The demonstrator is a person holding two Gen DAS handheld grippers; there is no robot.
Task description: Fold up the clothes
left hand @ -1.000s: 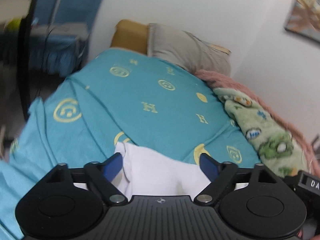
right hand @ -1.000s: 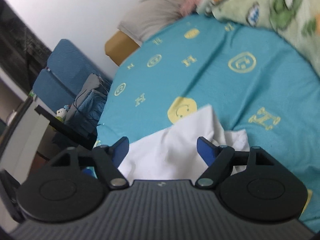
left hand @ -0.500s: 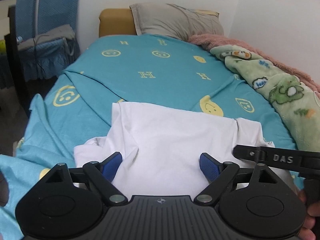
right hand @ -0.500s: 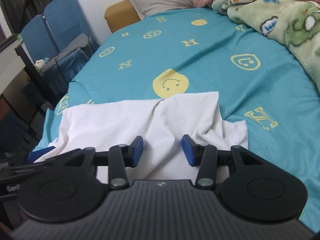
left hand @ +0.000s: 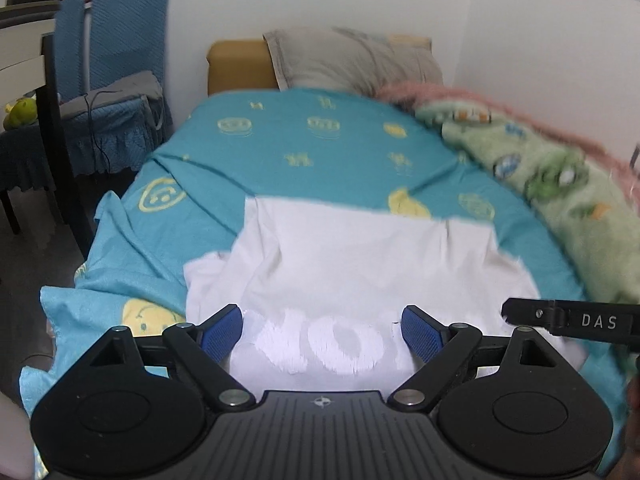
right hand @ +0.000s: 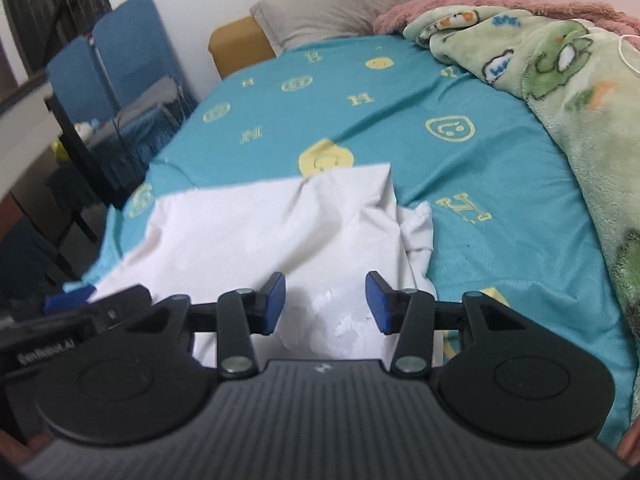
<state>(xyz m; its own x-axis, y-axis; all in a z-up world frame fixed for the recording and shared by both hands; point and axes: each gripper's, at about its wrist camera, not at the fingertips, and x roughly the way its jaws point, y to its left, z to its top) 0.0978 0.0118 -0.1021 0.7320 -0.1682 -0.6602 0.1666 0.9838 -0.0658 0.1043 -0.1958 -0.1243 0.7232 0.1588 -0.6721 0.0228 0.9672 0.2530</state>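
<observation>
A white T-shirt [left hand: 360, 256] lies flat on the teal bed sheet [left hand: 320, 152] near the bed's foot, raised white lettering at its near end and a sleeve sticking out on each side. My left gripper [left hand: 320, 332] hovers over the lettered end, its jaws wide open and holding nothing. In the right wrist view the shirt [right hand: 260, 232] shows a bunched right sleeve. My right gripper [right hand: 326, 300] sits above the shirt's near right part with its jaws about half apart; the pads press on nothing. Each gripper's finger shows in the other's view.
A green cartoon blanket [left hand: 552, 184] and a pink one line the bed's right side by the wall. A grey pillow [left hand: 352, 60] lies at the head. Blue chairs [left hand: 120, 40] and a dark table stand left of the bed, with floor below.
Both grippers rolled level and drew back toward the foot of the bed, so more of the shirt shows. The right jaws narrowed from wide to about half; the left stayed wide.
</observation>
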